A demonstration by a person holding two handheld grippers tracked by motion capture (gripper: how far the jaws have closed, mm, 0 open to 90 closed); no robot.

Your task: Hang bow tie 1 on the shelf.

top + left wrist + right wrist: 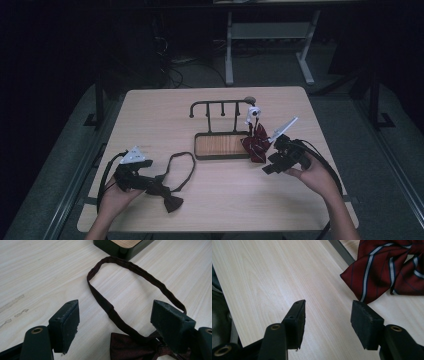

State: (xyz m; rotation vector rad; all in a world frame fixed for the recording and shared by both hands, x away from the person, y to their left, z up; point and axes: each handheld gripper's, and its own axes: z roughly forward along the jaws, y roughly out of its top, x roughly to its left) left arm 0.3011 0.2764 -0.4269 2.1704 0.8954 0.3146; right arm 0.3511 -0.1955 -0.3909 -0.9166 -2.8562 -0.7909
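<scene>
My left gripper (113,325) hovered low over the table (165,107) with its jaws spread wide and pinching nothing. The dark bow tie (135,347) lay flat on the table, its knot close to my right-hand jaw in the left gripper view, one wing reaching into the gap between the jaws. Its neck band (130,267) ran away from the jaws as a long closed loop, the far end of the loop just short of the corner of the wooden tray (122,246). So the tie's long axis ran from my jaws toward the tray.

My right gripper (328,318) also had its jaws spread, with only bare table between them. The red striped bow tie (384,267) lay beyond the tip of the right-hand jaw, near it; whether they touched I could not tell. In the high view this tie (256,142) sat at the tray's right end, below the rack (220,105) behind the tray.
</scene>
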